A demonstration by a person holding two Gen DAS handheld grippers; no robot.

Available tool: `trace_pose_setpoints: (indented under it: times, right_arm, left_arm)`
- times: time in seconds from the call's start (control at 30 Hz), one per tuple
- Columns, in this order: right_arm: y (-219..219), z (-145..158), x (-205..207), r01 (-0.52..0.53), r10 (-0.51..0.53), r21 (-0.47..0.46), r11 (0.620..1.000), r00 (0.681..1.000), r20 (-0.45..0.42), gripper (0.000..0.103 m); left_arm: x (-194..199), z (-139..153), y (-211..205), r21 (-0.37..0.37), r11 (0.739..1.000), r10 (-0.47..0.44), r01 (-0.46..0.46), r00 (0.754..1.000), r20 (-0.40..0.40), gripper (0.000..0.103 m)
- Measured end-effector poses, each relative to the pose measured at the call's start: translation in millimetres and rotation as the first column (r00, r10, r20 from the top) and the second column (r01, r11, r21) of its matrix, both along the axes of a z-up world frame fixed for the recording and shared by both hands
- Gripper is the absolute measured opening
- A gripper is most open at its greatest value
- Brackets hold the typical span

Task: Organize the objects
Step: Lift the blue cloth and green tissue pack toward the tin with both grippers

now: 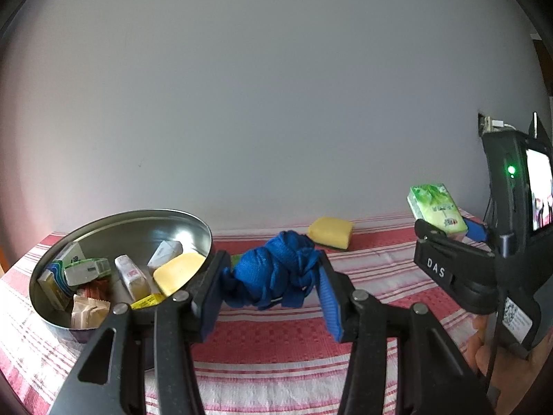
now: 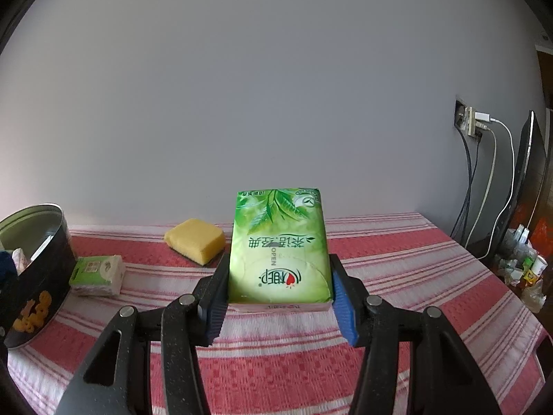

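We hold the blue strap bundle (image 1: 276, 269) in the left gripper (image 1: 273, 294), jaws pinching it beside the tin (image 1: 121, 218) at the counter's left edge; carry over the rim, then release. Right gripper (image 2: 280, 297) jaws pinch the green tissue pack (image 2: 280, 245). Striped red cloth (image 2: 397, 276), yellow sponge (image 2: 195, 240) near the back edge, grey wall.

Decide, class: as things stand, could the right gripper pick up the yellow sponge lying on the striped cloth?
Probably not yet. The right gripper is already shut on the green tissue pack, so its fingers are occupied. The yellow sponge itself lies uncovered on the cloth; after releasing the pack, the way looks free.
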State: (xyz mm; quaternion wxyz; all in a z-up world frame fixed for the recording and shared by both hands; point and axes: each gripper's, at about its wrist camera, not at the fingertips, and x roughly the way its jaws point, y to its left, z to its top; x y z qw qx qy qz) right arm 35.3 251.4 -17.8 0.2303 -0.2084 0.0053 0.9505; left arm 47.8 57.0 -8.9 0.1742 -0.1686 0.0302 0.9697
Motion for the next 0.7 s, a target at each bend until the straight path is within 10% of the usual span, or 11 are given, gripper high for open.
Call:
trace_pose_setpoints:
  times: [0.7]
  right_arm:
    - [-47,2,33,-0.062,0.062,0.001,0.998,0.998,-0.012,0.055]
  left_arm:
    - [2,-1,-18,-0.002,1.0,-0.023,0.023,0.999,0.024,0.048]
